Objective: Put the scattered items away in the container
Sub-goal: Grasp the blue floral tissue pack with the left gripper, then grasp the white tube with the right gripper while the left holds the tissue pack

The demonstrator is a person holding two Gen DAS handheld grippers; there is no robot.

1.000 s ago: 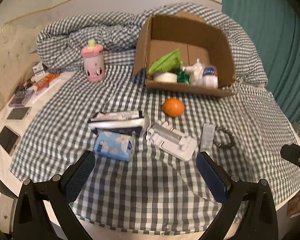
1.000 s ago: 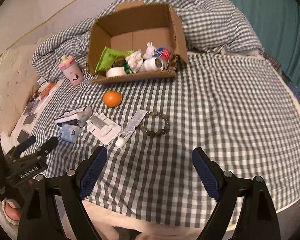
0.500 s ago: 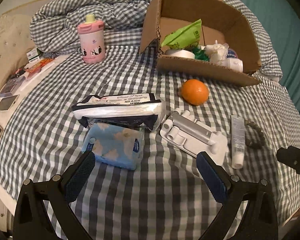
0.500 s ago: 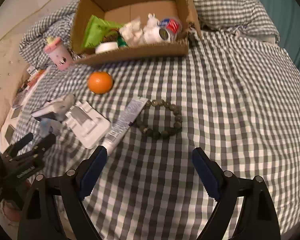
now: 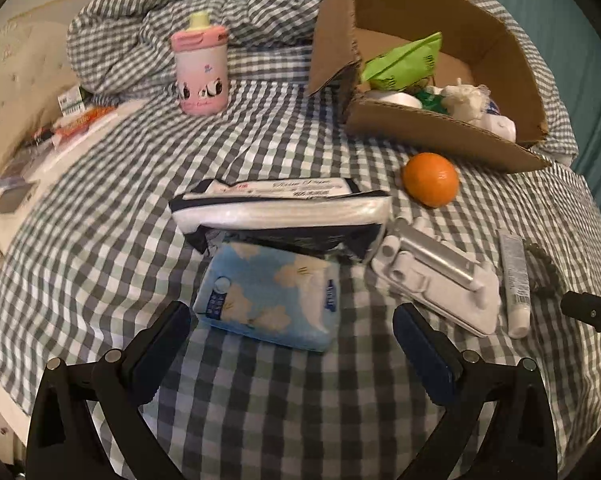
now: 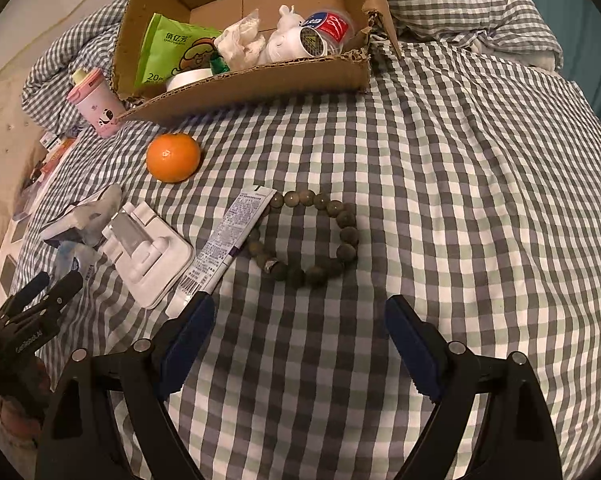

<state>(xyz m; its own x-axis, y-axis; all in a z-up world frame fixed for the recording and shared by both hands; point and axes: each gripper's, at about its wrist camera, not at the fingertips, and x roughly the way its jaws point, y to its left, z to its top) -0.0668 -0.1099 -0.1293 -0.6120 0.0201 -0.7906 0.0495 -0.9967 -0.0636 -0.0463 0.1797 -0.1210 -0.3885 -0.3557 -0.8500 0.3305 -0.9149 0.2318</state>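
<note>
A cardboard box [image 5: 440, 132] [image 6: 260, 80] with several items inside sits at the back of the checked bed. My left gripper [image 5: 292, 344] is open, just short of a blue tissue pack [image 5: 268, 296]; a white and black wipes pack [image 5: 280, 208] lies behind it. A white plastic holder [image 5: 436, 280] [image 6: 148, 248], a tube [image 5: 514, 280] [image 6: 224, 244], an orange [image 5: 430, 179] [image 6: 173, 157] and a pink bottle [image 5: 199, 70] [image 6: 96, 104] lie around. My right gripper [image 6: 300, 340] is open, just short of a bead bracelet [image 6: 312, 240].
Phones and small packets [image 5: 60, 128] lie on the white strip at the left edge of the bed. A bunched checked duvet [image 5: 180, 28] lies behind the bottle. A teal curtain [image 5: 580, 60] hangs at the right.
Both grippers have moved forward and lower. The left one has closed in on the tissue pack, the right one on the bracelet. Both stay open.
</note>
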